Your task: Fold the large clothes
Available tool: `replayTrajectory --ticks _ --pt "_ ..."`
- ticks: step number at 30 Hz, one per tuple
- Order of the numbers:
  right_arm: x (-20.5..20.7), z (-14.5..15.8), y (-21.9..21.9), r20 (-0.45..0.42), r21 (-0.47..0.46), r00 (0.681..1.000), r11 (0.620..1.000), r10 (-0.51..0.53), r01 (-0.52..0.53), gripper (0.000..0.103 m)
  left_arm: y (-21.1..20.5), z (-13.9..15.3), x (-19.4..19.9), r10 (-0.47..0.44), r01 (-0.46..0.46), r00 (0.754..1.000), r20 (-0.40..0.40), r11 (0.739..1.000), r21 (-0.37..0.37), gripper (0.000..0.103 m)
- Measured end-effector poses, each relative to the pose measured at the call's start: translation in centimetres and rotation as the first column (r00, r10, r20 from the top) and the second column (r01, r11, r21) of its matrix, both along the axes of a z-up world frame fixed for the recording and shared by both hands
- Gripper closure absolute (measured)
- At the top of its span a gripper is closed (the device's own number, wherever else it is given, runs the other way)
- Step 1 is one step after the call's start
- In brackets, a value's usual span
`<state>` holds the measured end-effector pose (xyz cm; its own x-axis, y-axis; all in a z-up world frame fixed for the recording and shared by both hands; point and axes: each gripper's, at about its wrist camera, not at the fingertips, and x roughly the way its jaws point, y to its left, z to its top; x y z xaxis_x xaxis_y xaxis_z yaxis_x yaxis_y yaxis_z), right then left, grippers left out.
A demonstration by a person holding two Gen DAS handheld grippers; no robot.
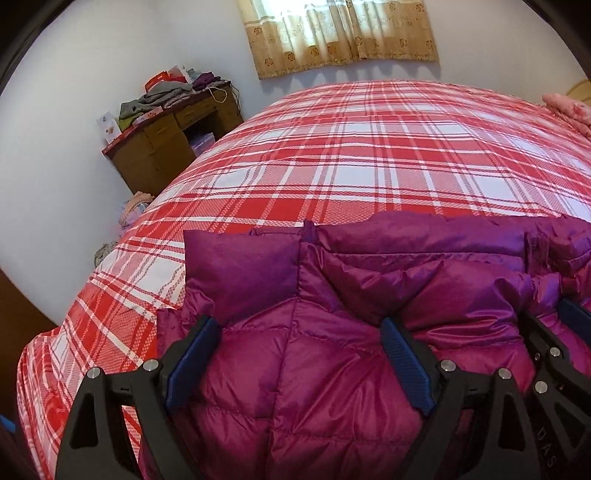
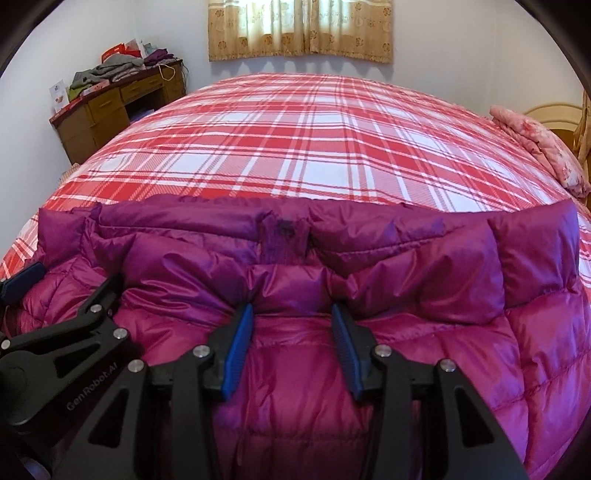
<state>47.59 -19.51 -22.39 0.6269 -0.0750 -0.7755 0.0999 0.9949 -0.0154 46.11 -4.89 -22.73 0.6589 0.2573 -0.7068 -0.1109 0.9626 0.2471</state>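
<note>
A magenta puffy down jacket (image 1: pixel 314 362) lies on the near part of a bed with a red and white plaid cover (image 1: pixel 351 147). Its far edge is folded over in a purple band. My left gripper (image 1: pixel 299 332) is open wide, its blue pads resting on the jacket's left part. In the right wrist view the jacket (image 2: pixel 424 295) spreads across the bed's near edge, and my right gripper (image 2: pixel 291 314) is open over its middle, jaws apart and holding nothing. The left gripper's fingers (image 2: pixel 99 302) show at the left there.
A wooden desk (image 1: pixel 162 147) piled with clothes stands at the far left by the wall. Pink folded bedding (image 2: pixel 535 144) lies at the bed's right edge. A curtain (image 2: pixel 299 26) hangs on the far wall. The plaid cover (image 2: pixel 295 147) stretches beyond the jacket.
</note>
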Motion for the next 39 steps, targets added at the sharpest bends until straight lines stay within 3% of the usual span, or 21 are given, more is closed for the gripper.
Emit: replayTrajectory --ticks 30,32,34,36,39 --pt "0.6 -0.2 0.4 -0.023 -0.049 1.000 0.999 0.014 -0.015 0.054 0.2 0.3 -0.2 -0.007 0.007 1.000 -0.026 1.000 0.006 0.011" --pt "0.2 0.2 0.0 -0.029 -0.025 0.999 0.999 0.025 -0.025 0.054 1.6 1.5 -1.6 0.003 -0.005 0.999 -0.039 0.999 -0.052 0.011" --pt "-1.6 1.4 -0.3 -0.021 -0.031 1.000 0.999 0.019 -0.019 0.042 2.7 2.7 -3.8 -0.004 0.002 1.000 -0.019 0.994 -0.105 0.011" --pt "-4.2 2.4 -0.2 0.002 -0.042 1.000 0.999 0.020 -0.020 0.041 3.7 3.5 -6.7 -0.014 0.016 1.000 0.018 0.995 -0.103 0.011" --pt "-8.1 2.4 -0.1 0.040 -0.103 0.999 0.995 0.009 -0.005 0.035 4.6 2.4 -9.2 0.004 -0.002 1.000 0.021 0.995 -0.103 0.011"
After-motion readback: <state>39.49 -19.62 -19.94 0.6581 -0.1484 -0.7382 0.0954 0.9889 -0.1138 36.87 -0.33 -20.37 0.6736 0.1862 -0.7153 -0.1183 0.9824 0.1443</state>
